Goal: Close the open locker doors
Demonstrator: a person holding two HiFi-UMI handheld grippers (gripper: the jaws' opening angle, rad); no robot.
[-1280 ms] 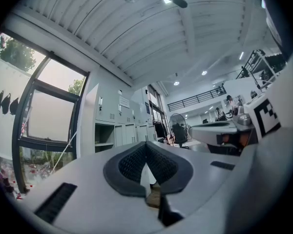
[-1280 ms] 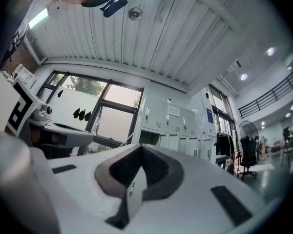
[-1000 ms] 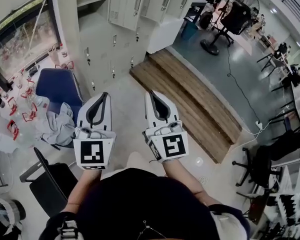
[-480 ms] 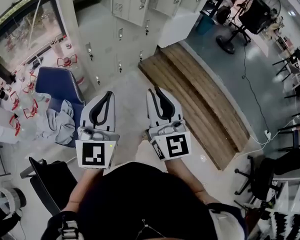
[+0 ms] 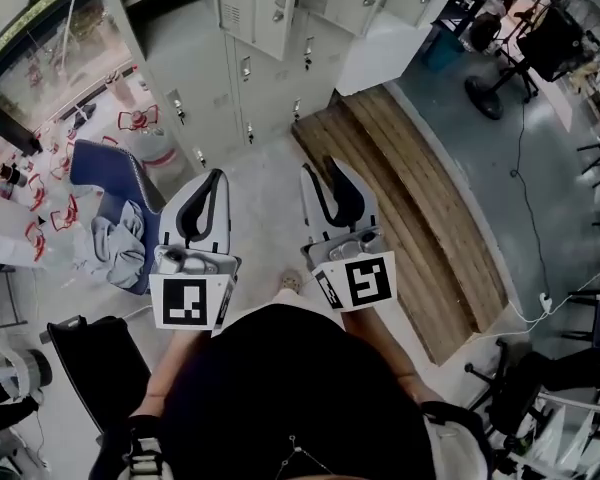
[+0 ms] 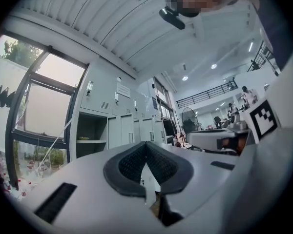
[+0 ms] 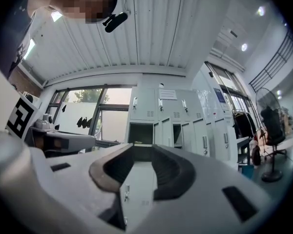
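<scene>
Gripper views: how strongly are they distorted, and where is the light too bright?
Left gripper view: strong fisheye curving with dark corners, the window washed out. Right gripper view: the same curving, the window pale, a ceiling lamp glaring.

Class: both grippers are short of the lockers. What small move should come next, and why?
Probably bring the right gripper forward to the open locker door: its jaws have just been opening, nothing between them, and floor lies between it and the lockers.
</scene>
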